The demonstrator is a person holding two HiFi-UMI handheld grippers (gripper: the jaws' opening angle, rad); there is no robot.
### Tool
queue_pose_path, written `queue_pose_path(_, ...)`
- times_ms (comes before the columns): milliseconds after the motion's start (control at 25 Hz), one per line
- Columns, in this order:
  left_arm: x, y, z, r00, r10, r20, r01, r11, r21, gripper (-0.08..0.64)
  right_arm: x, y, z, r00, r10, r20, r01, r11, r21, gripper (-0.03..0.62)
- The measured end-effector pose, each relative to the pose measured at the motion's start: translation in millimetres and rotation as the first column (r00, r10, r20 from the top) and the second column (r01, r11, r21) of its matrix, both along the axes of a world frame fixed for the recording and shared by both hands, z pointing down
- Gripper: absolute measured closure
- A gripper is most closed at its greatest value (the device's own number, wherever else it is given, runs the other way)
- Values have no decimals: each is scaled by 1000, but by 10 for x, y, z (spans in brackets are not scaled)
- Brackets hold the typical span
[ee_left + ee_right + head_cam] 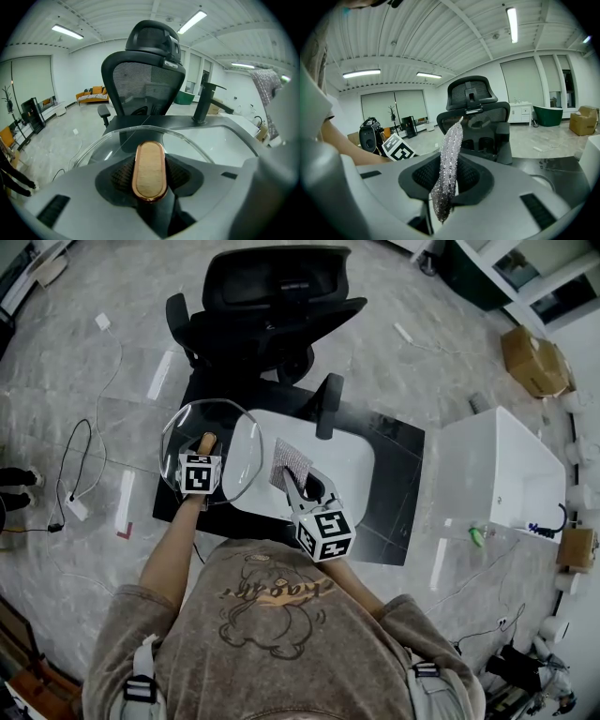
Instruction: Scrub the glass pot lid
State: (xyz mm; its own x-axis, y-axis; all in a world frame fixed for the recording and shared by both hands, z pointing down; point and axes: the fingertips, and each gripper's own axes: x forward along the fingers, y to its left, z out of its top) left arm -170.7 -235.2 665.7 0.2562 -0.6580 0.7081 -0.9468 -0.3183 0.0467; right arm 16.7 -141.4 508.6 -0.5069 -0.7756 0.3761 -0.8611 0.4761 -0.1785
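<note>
The glass pot lid (236,442) hangs tilted over the left edge of the white sink (352,456). My left gripper (205,450) is shut on the lid's wooden handle (149,171), which stands upright between the dark pads; the clear lid rim (117,138) curves out beyond it. A silver scrubbing cloth (292,463) sticks up from my right gripper (297,486), just right of the lid over the sink. In the right gripper view the cloth (449,161) is pinched between the jaws of the right gripper (445,187) and rises upright.
A black faucet (327,404) stands at the sink's far side, on a dark counter (398,474). Behind it is a black office chair (272,306). A white cabinet (497,465) stands to the right, a cardboard box (534,360) beyond it. Cables (84,474) lie on the floor at left.
</note>
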Motion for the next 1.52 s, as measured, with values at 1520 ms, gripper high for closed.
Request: queue_pose_path(1520,923,808,-1675,519,36,-854,-233,967,-100,380,53,-34,-778,925,-150,349,113,986,122,506)
